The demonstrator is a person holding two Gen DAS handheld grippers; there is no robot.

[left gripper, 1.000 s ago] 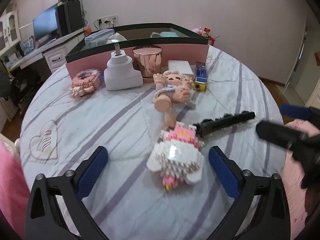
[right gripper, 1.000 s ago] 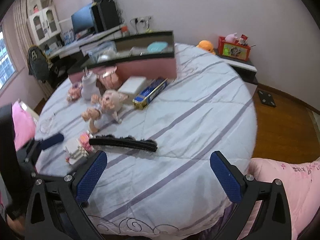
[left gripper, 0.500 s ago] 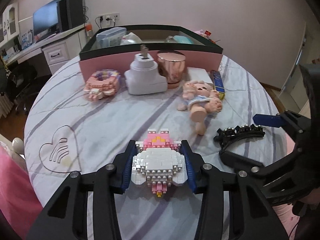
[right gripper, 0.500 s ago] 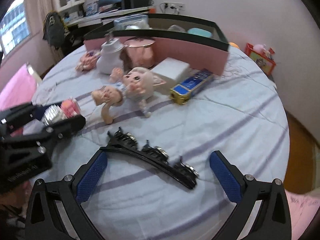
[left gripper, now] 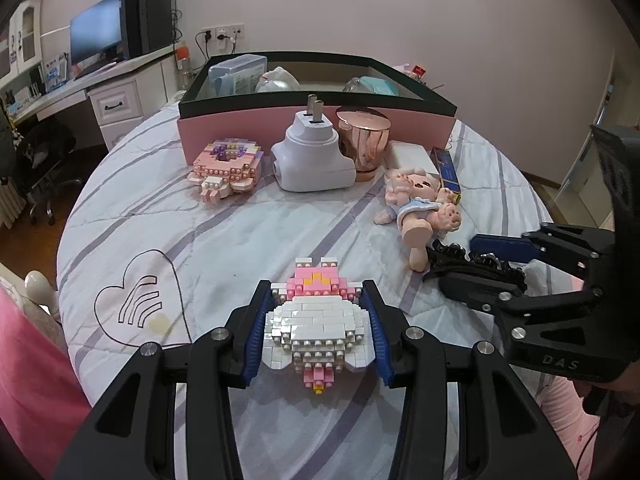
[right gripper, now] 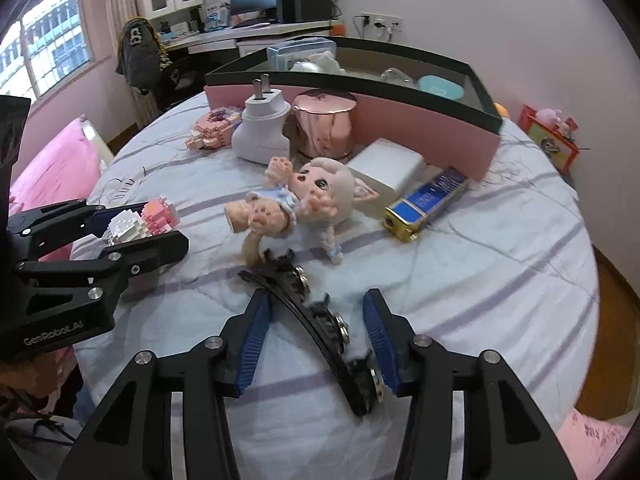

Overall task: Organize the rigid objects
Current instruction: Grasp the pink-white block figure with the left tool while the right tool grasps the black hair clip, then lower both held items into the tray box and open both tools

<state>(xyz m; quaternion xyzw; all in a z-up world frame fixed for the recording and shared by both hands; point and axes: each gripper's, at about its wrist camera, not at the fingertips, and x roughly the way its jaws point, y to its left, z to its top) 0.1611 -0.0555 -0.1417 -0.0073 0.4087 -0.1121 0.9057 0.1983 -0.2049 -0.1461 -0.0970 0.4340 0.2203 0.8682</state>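
The left tongs [left gripper: 318,320] squeeze a bumpy white-and-pink brick toy [left gripper: 316,330]. The right tongs [right gripper: 316,340] sit half-open around a curved black hair clip [right gripper: 320,324], maybe touching it.

bed cover: white with lilac stripes [left gripper: 160,216], heart doodle on it [left gripper: 138,300] | back left: desk with a dark monitor [left gripper: 96,36] and black speaker [left gripper: 150,16] | window [right gripper: 48,48] | jacket over a chair [right gripper: 138,50] | wall sockets [left gripper: 218,34]

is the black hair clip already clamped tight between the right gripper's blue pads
No, the right gripper straddles the black hair clip, but gaps show between it and each blue pad.
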